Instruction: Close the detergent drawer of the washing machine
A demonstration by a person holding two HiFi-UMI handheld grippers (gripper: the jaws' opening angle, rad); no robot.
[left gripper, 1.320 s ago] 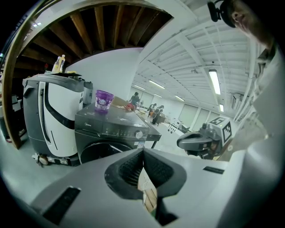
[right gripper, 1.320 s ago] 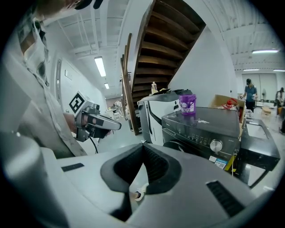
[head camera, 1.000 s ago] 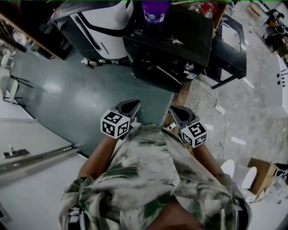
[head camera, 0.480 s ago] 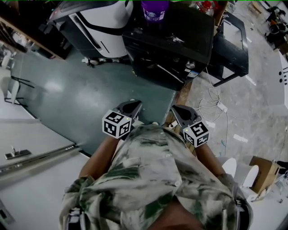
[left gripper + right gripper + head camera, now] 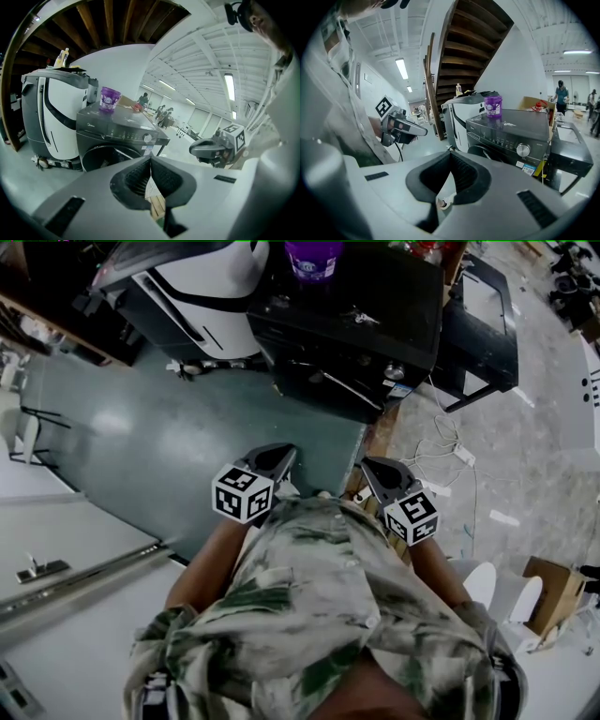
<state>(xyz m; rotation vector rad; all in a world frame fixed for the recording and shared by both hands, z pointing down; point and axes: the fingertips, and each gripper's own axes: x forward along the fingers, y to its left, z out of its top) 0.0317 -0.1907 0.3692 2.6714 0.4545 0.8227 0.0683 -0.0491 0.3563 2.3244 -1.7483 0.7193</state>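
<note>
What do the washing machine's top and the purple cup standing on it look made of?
The washing machine: dark grey painted metal or plastic, semi-gloss, going by soft reflections on its top. The purple cup: probably glossy plastic; its wall looks slightly translucent.

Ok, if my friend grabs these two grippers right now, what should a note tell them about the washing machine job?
Left gripper: jaws shut, nothing in them.
Right gripper: jaws shut, empty too.
Both are held in front of the person, short of the dark washing machine, touching nothing. A purple cup stands on its top.
Done: nothing that shows. The detergent drawer cannot be made out from here.
Left: go up to the machine, find the drawer, push it shut.
</note>
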